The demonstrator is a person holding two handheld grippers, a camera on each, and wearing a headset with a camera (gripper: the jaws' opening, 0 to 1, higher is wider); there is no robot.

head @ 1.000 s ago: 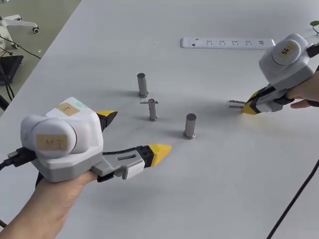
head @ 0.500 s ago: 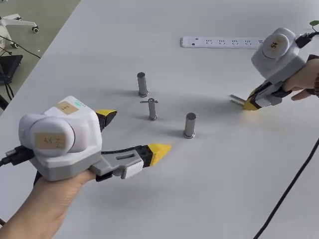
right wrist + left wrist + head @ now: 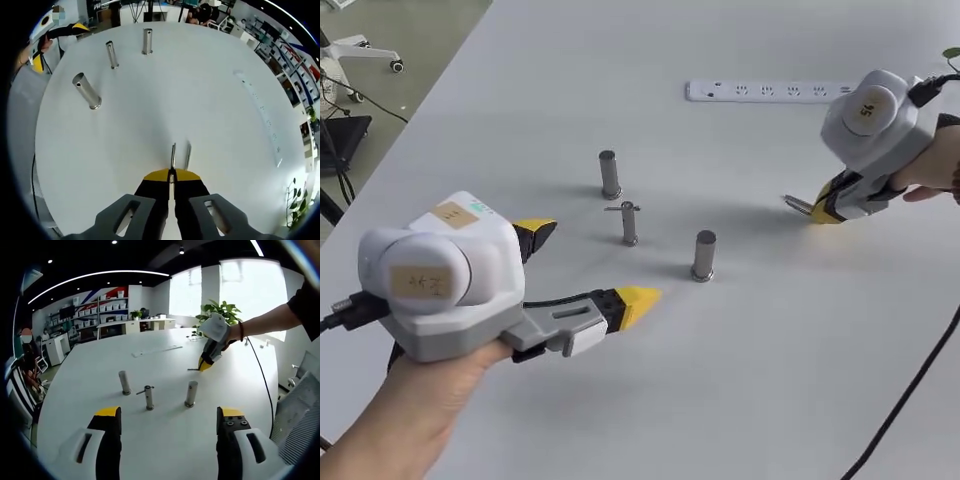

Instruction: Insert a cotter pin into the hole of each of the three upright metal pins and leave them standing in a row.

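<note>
White table [image 3: 740, 380], three upright metal pins in a slanting row; the middle pin [image 3: 630, 224] already carries a fitted cotter pin [image 3: 618, 207]. My right gripper [image 3: 823, 213] is clenched on a loose cotter pin [image 3: 798, 204]. Its long axis lies low and near level, tip toward the nearest bare pin [image 3: 703, 255], well apart. My left gripper [image 3: 595, 262] hangs spread wide, nearer the row.

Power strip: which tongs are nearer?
Right. The right tongs, shut on a cotter pin, are in front of the power strip; the left tongs, open, are across the row of metal pins from it.
</note>
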